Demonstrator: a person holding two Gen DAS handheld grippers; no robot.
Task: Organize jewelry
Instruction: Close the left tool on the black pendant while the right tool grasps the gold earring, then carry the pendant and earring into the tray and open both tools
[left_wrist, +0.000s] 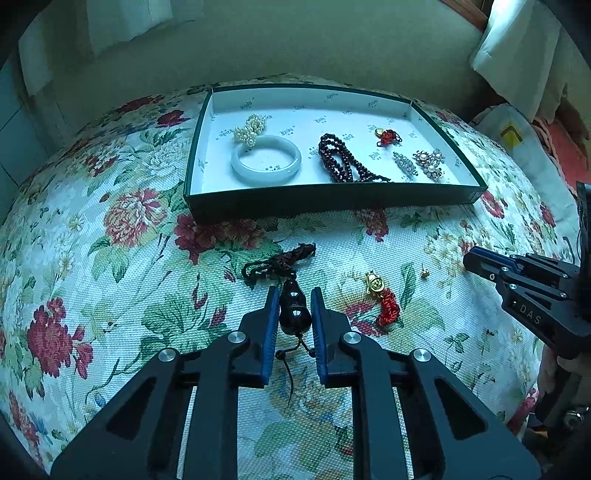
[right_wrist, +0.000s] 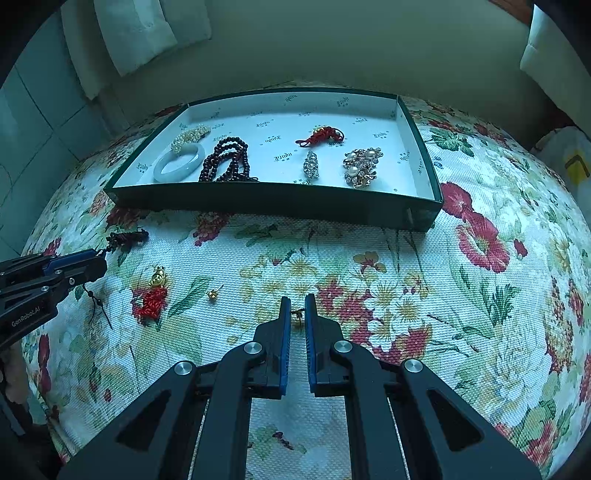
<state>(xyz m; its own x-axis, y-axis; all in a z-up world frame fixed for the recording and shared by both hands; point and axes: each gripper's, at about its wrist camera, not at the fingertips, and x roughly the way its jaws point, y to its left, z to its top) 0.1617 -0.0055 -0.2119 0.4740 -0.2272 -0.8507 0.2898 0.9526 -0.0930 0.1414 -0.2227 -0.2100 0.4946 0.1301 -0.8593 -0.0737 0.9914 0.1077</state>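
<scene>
Filed in tray (right_wrist: 421, 162): pearl cluster (left_wrist: 251, 129), jade bangle (left_wrist: 266, 160), dark beads (left_wrist: 338, 158), brooches (right_wrist: 360, 168); outstanding on cloth: gourd pendant (left_wrist: 293, 308) pinched by left gripper (left_wrist: 294, 295), red-knot charm (left_wrist: 384, 301), gold stud (right_wrist: 213, 294), second stud (right_wrist: 296, 319) between pressed-together right gripper (right_wrist: 297, 302).

Your open lane: bare floral bedspread (right_wrist: 480, 295) right of tray (right_wrist: 258, 201). Left side cluttered: red tassel charm (right_wrist: 153, 295), gold stud (right_wrist: 213, 294).

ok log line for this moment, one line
left claw: shut on gourd pendant | right claw: shut on gold earring | tray: partly filled
</scene>
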